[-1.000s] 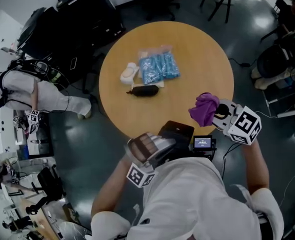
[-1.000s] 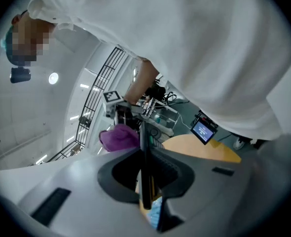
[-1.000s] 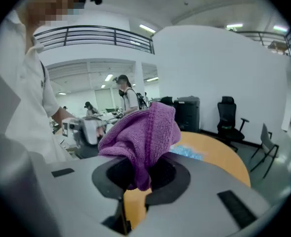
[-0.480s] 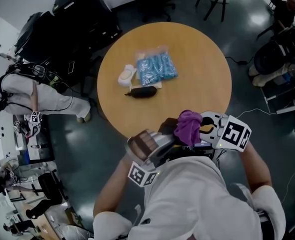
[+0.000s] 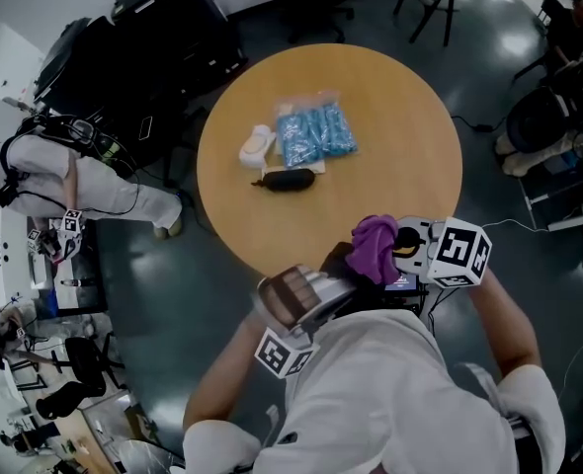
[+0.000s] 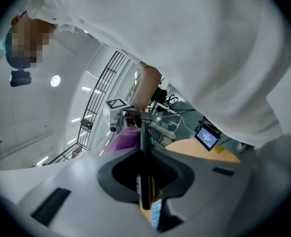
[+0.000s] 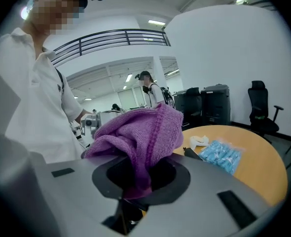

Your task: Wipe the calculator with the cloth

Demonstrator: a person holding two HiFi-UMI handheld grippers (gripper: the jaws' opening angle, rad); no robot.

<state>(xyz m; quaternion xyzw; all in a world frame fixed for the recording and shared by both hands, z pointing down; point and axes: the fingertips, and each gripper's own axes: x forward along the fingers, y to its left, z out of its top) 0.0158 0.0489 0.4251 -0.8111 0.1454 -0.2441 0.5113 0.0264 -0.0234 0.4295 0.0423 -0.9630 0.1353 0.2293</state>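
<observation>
My left gripper (image 5: 316, 286) is shut on the calculator (image 5: 335, 261), a thin dark slab held above the table's near edge. In the left gripper view the calculator (image 6: 144, 174) stands edge-on between the jaws. My right gripper (image 5: 398, 249) is shut on a bunched purple cloth (image 5: 374, 246). The cloth lies against the calculator's right end and hides part of it. In the right gripper view the cloth (image 7: 141, 135) fills the jaws of the right gripper (image 7: 135, 184). From the left gripper view, the cloth (image 6: 123, 139) shows just beyond the calculator.
On the round wooden table (image 5: 390, 126) lie a bag of blue items (image 5: 313, 133), a white wad (image 5: 256, 145) and a black pouch (image 5: 287, 180). A small lit screen (image 5: 403, 282) sits near my body. Chairs and another person (image 5: 44, 171) stand around the table.
My right gripper has carried the purple cloth leftward, from beside the calculator onto its right end. The left gripper has held the calculator still.
</observation>
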